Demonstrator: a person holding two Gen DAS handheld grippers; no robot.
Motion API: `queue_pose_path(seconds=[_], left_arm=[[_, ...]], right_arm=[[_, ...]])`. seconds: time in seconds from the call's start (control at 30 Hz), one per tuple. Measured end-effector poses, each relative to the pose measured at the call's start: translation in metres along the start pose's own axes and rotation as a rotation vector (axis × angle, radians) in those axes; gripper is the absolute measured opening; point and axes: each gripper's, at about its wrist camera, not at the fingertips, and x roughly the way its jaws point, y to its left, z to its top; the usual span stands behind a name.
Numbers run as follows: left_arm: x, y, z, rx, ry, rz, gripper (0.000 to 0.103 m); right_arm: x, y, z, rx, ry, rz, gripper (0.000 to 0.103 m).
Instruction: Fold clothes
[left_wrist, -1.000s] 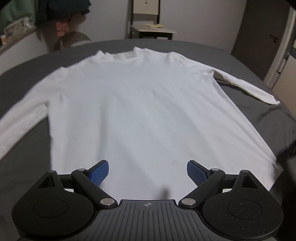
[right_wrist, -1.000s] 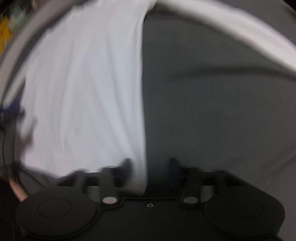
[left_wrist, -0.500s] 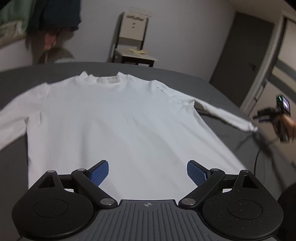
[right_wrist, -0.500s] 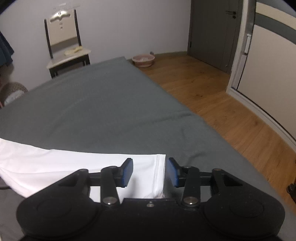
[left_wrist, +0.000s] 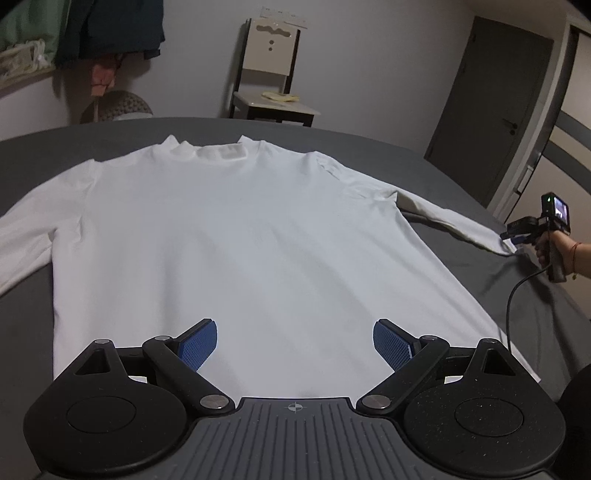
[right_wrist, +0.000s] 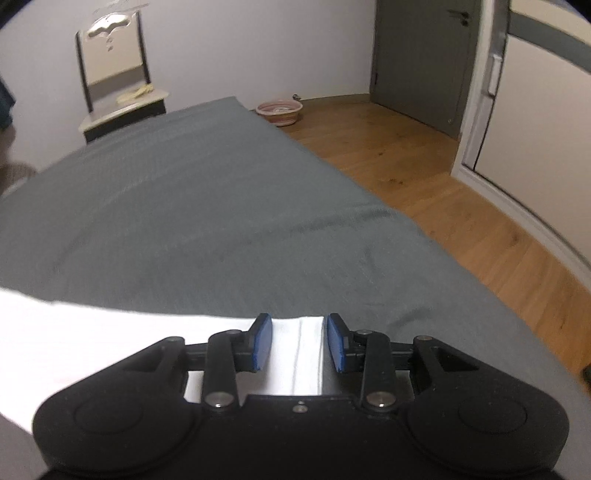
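Note:
A white long-sleeve shirt (left_wrist: 236, 236) lies spread flat on the grey bed (left_wrist: 480, 192), collar at the far side, both sleeves stretched out. My left gripper (left_wrist: 295, 343) hovers wide open above the near hem with nothing between its fingers. At the far right, a hand holds my right gripper (left_wrist: 513, 238) at the end of the shirt's right sleeve. In the right wrist view the sleeve cuff (right_wrist: 295, 332) lies between the blue pads (right_wrist: 263, 341) of my right gripper (right_wrist: 298, 339). Those pads stand a narrow gap apart and do not pinch the cloth.
A chair (left_wrist: 271, 74) stands behind the bed's far edge, clothes (left_wrist: 110, 29) hang at the back left. The bed's right edge drops to a wooden floor (right_wrist: 443, 184) with a round basket (right_wrist: 279, 109) and a grey door (right_wrist: 421, 55). A cable (left_wrist: 511, 295) trails from the right gripper.
The right gripper swung from beside the shirt's body out to the sleeve cuff, and its fingers have narrowed around it. The left gripper's view tilted up, still open over the hem.

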Motion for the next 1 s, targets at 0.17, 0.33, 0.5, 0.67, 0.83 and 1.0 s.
queue_pose_path(seconds=[0.17,0.33,0.5,0.67,0.83,1.0], left_arm=[[-0.011,0.000,-0.003,-0.012,-0.009,0.011,0.092],[-0.023,0.001,0.001,-0.030,-0.044,0.043,0.092],[-0.041,0.012,0.006,-0.103,-0.095,0.090,0.092],[-0.064,0.043,0.009,-0.269,-0.127,0.120,0.092],[-0.085,0.078,0.006,-0.426,-0.171,0.081,0.092],[-0.099,0.104,0.002,-0.534,-0.219,0.044,0.092]], right_arm=[[-0.005,0.010,0.004,-0.059,-0.016,-0.010,0.006],[-0.059,0.044,0.022,-0.108,-0.140,0.082,0.006],[-0.168,0.107,0.037,-0.100,-0.295,0.426,0.006],[-0.284,0.195,0.030,-0.161,-0.372,0.760,0.006],[-0.339,0.290,-0.030,-0.298,-0.305,0.965,0.006],[-0.329,0.375,-0.145,-0.430,-0.125,1.026,0.006]])
